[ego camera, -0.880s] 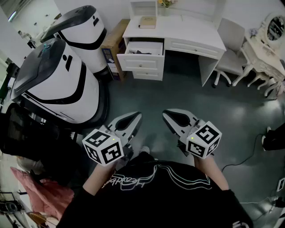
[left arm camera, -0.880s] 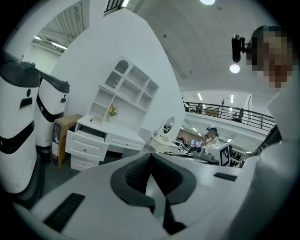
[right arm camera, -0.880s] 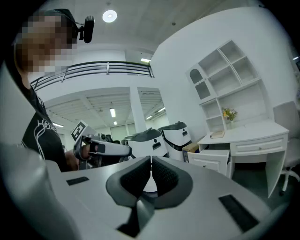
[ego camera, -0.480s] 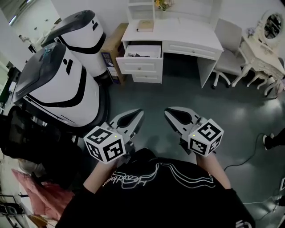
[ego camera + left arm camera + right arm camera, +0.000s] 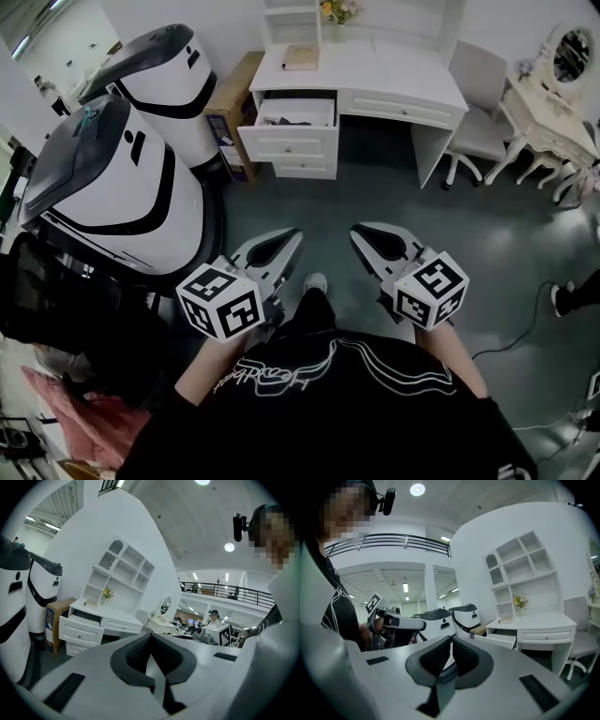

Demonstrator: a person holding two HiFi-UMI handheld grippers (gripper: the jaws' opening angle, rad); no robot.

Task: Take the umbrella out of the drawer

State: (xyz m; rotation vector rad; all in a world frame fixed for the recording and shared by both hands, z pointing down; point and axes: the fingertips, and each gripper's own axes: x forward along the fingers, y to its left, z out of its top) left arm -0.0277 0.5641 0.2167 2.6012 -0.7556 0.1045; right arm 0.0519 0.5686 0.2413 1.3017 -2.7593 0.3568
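Dimly, umbrella (image 5: pixel 279 120) crosswise in open drawer (image 5: pixel 287 142)

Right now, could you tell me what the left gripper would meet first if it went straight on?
The left gripper has only floor ahead at first; then probably the right end of the white desk, not its open drawer; depth is unclear.

Book (image 5: pixel 302 56) on white desk (image 5: pixel 394 80); chair (image 5: pixel 476 136) beside; cardboard box (image 5: pixel 232 97) left.

White desk (image 5: pixel 394 77), open drawer (image 5: pixel 286 143); book (image 5: pixel 301 57) and flowers (image 5: pixel 338 9) on top.
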